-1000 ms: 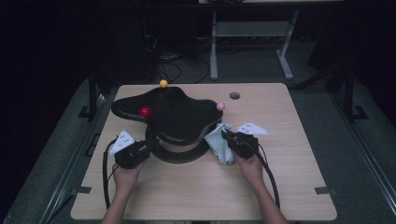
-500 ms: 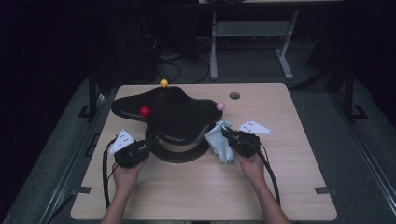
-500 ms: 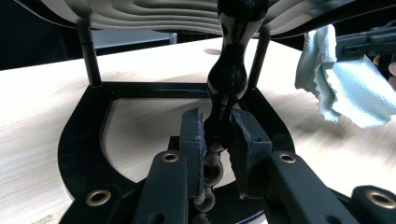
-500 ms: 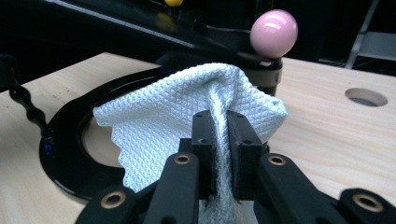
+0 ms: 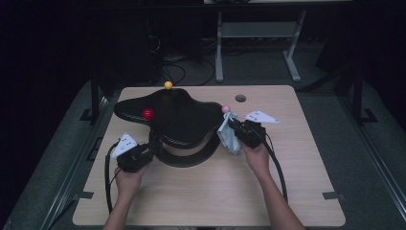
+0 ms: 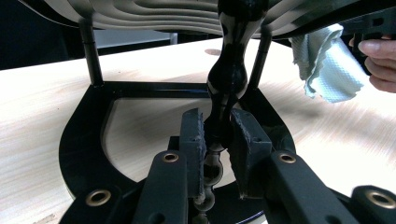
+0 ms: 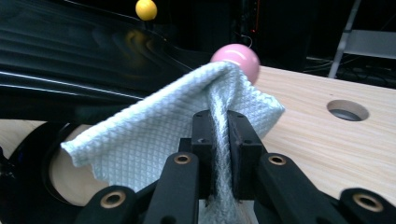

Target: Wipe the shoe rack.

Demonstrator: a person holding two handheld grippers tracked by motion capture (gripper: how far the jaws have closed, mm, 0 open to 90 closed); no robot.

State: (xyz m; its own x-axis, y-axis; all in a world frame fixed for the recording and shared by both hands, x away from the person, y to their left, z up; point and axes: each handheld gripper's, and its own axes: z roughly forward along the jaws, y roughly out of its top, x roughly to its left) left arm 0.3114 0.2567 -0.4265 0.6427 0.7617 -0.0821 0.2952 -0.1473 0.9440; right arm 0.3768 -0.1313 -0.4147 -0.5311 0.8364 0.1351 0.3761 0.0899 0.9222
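- Left gripper (image 5: 152, 146) at near left of table (image 5: 297, 143), jaws clamped on the black stem (image 6: 227, 79) under the black wavy stand (image 5: 177, 117).
- Right gripper (image 5: 233, 124) at stand's right edge, jaws pinched tight on a pale cloth (image 7: 163, 140).
- Cloth hangs by pink ball (image 7: 236, 58) on stand's right tip.
- Red ball (image 5: 148, 114) on stand's left, yellow ball (image 5: 168, 85) at far tip.
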